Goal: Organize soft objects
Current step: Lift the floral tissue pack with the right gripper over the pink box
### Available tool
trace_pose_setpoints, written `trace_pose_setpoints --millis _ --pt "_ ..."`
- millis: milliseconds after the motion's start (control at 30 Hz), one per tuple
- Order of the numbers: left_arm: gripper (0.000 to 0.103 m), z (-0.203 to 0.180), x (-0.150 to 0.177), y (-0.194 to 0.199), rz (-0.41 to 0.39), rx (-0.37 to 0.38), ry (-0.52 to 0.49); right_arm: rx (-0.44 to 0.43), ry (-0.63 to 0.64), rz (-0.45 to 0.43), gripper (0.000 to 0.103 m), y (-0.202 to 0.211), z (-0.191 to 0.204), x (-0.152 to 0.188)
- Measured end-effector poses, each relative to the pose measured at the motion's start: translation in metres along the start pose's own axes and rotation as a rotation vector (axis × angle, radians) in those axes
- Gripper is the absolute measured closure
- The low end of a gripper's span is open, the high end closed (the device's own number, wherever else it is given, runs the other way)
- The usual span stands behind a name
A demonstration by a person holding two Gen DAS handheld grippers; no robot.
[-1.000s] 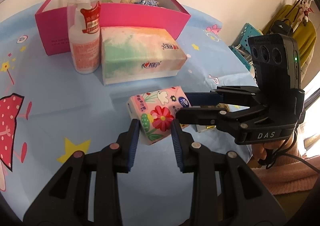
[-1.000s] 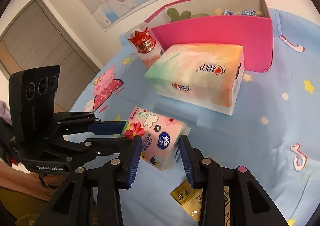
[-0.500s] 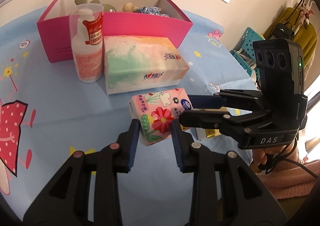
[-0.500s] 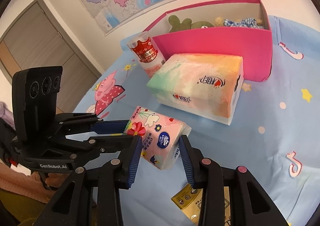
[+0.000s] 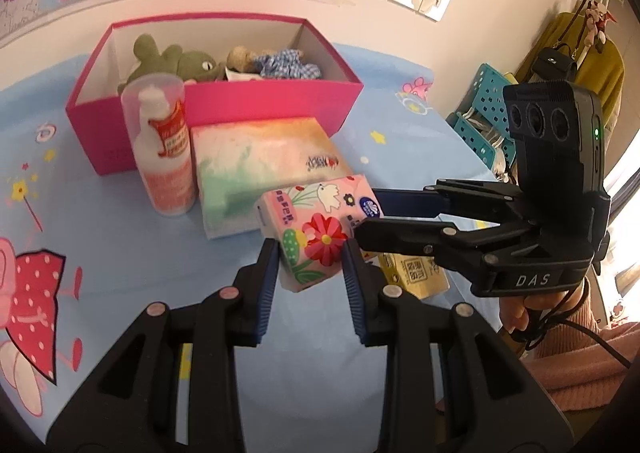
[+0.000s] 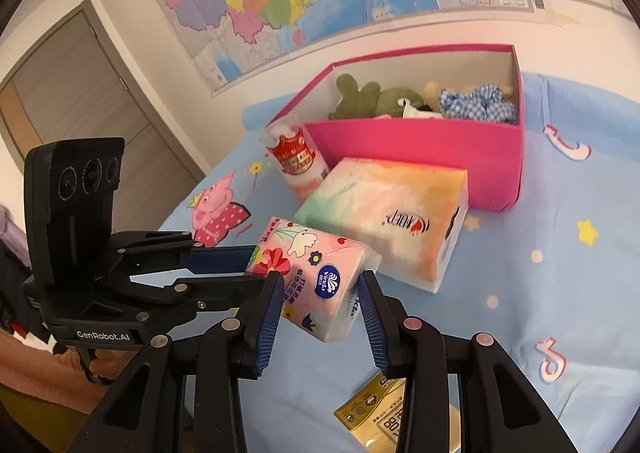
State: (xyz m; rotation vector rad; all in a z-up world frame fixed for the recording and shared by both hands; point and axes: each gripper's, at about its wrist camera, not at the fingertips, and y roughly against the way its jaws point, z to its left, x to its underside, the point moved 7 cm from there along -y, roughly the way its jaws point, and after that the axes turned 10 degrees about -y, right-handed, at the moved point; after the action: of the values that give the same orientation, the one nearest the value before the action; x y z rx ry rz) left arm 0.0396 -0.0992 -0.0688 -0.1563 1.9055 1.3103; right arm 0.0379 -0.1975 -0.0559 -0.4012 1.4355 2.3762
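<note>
**Two tools, one tissue pack**

I've got the left tool (image 5: pixel 308 253) and right tool (image 6: pixel 320 289) each pinching an end of the flowery tissue pack (image 5: pixel 320 221), so the squishy thing won't sag. It's off the desk (image 5: pixel 100 245), long axis running between the tools, flower face up. Beyond it: tissue box (image 5: pixel 260 169), then the pink box (image 5: pixel 272 105).

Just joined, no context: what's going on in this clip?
A person is holding a two-finger gripper in each hand, and both the left gripper and the right gripper are clamped on one floral tissue pack, held clear of the blue tablecloth. Behind it stand a larger tissue box, a bottle and an open pink box with plush toys inside.
</note>
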Motion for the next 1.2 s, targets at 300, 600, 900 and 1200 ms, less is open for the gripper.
trace_pose_setpoints --millis 300,600,900,1200 --pt "0.069 0.001 -0.016 0.002 -0.021 -0.023 -0.030 -0.005 0.009 -0.031 0.064 0.007 0.000 -0.011" --pt "0.069 0.001 -0.028 -0.001 -0.036 -0.033 -0.046 0.000 0.018 -0.052 0.064 0.012 -0.002 -0.022" --pt "0.069 0.002 -0.043 -0.002 -0.054 -0.044 -0.069 0.004 0.026 -0.082 0.064 0.018 -0.004 -0.037" --pt "0.069 0.008 -0.055 -0.005 -0.064 -0.056 -0.072 0.008 0.037 -0.094 0.064 0.017 -0.005 -0.045"
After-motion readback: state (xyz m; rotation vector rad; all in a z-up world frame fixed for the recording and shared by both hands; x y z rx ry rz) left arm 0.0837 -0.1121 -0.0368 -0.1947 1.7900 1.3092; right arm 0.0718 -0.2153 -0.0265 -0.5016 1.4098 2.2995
